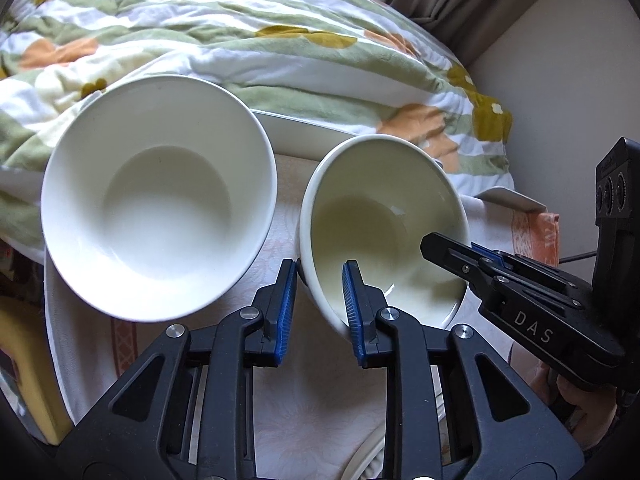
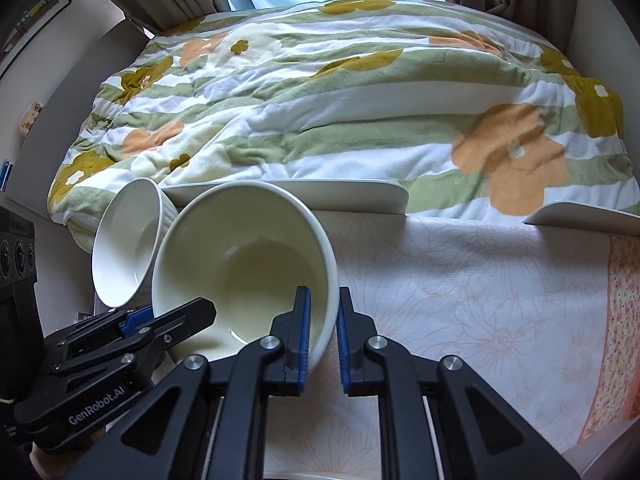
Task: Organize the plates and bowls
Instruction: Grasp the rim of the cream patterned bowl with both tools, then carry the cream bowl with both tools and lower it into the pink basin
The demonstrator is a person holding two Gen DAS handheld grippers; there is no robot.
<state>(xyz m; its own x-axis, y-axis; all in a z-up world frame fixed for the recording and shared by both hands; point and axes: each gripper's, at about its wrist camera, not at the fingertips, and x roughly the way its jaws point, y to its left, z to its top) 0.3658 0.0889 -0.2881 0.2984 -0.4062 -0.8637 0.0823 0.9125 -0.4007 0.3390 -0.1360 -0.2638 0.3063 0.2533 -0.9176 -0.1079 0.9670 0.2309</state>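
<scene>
Two grippers clamp one cream bowl (image 1: 384, 216) by opposite sides of its rim; left gripper (image 1: 320, 300) pinches the near-left wall, one pad inside, one outside; right gripper (image 2: 323, 334) nearly closed on the right wall likewise; bowl sits on a floral tablecloth (image 2: 460, 300); bigger white bowl (image 1: 160, 208) just left of it; white tray (image 2: 360, 194) behind; flowered quilt (image 2: 320, 100) farthest.

Left tool (image 1: 320, 300) and right tool (image 2: 323, 336) clamped, angled downward.
</scene>
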